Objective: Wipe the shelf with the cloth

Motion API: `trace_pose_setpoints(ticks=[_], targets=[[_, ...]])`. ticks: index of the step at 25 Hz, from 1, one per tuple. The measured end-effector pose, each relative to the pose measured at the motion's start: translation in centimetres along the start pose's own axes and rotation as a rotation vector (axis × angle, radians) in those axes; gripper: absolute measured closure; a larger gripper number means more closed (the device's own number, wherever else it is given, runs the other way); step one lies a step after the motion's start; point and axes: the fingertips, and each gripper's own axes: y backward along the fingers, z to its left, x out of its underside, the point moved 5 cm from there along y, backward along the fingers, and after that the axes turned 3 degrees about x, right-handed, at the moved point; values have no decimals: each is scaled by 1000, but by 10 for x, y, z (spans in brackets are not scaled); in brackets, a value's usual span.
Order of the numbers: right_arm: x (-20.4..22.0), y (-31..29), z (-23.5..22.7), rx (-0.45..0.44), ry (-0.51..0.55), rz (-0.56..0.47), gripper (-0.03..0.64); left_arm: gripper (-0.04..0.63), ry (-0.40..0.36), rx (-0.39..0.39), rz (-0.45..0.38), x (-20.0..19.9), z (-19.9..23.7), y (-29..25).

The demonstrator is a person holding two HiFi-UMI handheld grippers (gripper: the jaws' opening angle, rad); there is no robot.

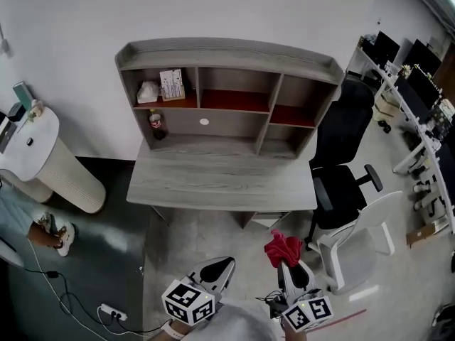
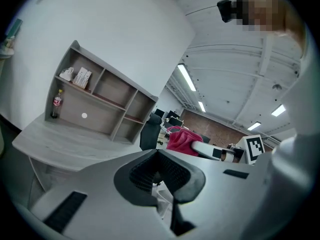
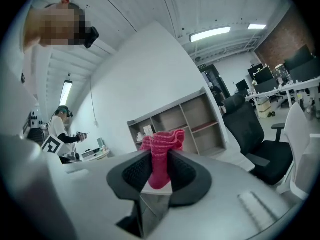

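Note:
The grey desk (image 1: 220, 180) carries a shelf unit (image 1: 227, 55) with open compartments against the white wall; the unit also shows in the left gripper view (image 2: 100, 91) and the right gripper view (image 3: 185, 121). A red-pink cloth (image 1: 282, 249) bunches above my right gripper (image 1: 287, 267), which is shut on it well short of the desk. The cloth (image 3: 161, 149) stands up between that gripper's (image 3: 159, 176) dark pads. My left gripper (image 1: 222, 266) hangs beside it, shut with nothing in it (image 2: 159, 176). The cloth (image 2: 182, 139) lies to its right.
A bottle (image 1: 157, 125), a box (image 1: 172, 84) and a white packet (image 1: 148, 92) sit in the shelf's left compartments. A black office chair (image 1: 348, 155) and a white chair (image 1: 362, 240) stand right of the desk. A white round cabinet (image 1: 43, 155) and a person (image 1: 28, 222) are at left.

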Motion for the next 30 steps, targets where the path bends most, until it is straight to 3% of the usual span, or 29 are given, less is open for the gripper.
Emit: trace_pose_setpoints(ticks=[7, 16, 30], targets=[[-1, -57, -5, 35, -1, 2, 523, 589, -20, -5, -17, -39, 61, -16], [-1, -105, -42, 61, -66, 20, 523, 589, -3, 2, 35, -51, 86, -68], [-69, -221, -148, -94, -41, 43, 523, 589, -33, -84, 20, -112, 97, -214]])
